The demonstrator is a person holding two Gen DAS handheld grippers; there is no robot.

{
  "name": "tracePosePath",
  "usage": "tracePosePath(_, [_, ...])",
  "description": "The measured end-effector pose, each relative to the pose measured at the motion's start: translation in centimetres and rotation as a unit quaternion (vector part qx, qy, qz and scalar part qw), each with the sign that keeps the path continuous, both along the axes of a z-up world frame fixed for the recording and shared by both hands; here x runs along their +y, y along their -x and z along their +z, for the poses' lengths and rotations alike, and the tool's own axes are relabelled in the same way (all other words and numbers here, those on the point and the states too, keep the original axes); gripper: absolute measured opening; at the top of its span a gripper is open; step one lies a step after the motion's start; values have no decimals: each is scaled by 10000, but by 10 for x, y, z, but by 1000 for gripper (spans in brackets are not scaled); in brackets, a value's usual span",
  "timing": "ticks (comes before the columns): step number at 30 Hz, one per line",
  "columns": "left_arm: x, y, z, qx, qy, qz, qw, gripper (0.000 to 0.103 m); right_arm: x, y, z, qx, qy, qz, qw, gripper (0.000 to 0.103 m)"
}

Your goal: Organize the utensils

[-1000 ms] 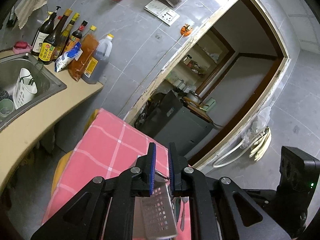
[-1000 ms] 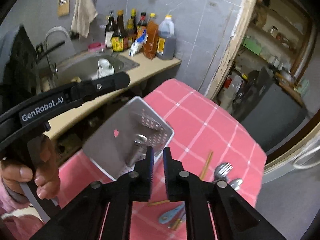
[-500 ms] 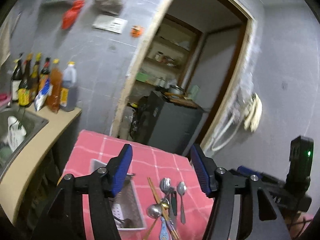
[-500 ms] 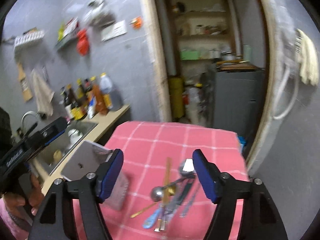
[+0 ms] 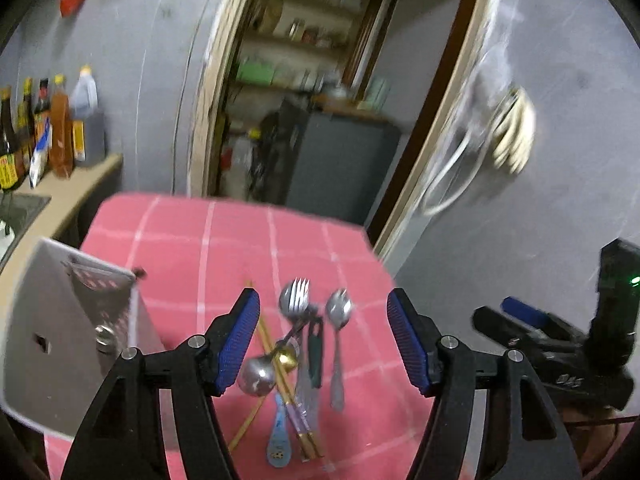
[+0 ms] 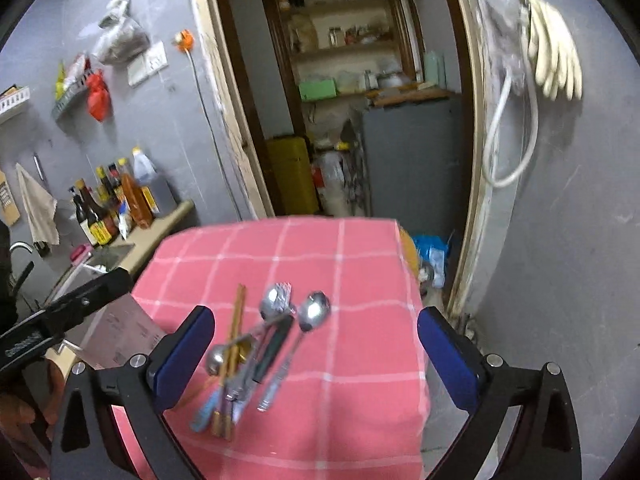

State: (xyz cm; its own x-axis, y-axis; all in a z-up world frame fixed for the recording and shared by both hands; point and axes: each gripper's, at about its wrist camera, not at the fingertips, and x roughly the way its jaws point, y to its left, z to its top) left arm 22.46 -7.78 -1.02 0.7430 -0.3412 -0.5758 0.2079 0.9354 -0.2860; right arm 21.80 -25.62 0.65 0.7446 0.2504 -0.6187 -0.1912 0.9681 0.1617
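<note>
Both grippers have swung away from the grey caddy since the earlier frame and now face the utensil pile with jaws parted.

The left gripper (image 5: 323, 340) and right gripper (image 6: 316, 356) are both opening, pads clear, nothing grasped. The caddy (image 5: 76, 336) stands at the near left of the pink checked cloth (image 5: 224, 248), with one metal handle visible inside. The pile lies loose at centre: a fork (image 5: 295, 300), a spoon (image 5: 338, 316), a ladle (image 5: 256, 374), chopsticks (image 6: 236, 320), a dark-handled tool and a blue spoon, all crossed over one another. Judged step: selecting the next utensil. The spoon on the right edge lies freest; the next move calls for descending over its handle and closing.
</note>
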Motion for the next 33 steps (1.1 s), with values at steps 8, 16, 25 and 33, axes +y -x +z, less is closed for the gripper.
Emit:
tracePosePath(8, [-17,-59,-58,862,-395,-65,9955,59,-19,-61,-58,966,-447,526,9929,63])
tracePosePath(16, [-27,-110,-105,1587,-654,-503,9839,40,-10,-114,-97,1583,-696,989,9800,45])
tracePosePath(25, [-33,-131,-137,2222,-953,-935,9658,22,2,-157,-130,2013,-685,1355,9677,40])
tracePosePath(33, [-23,-135,-143,2425,-812,-985,9617,13,3,-176,-137,2026,-772,1719,9610,32])
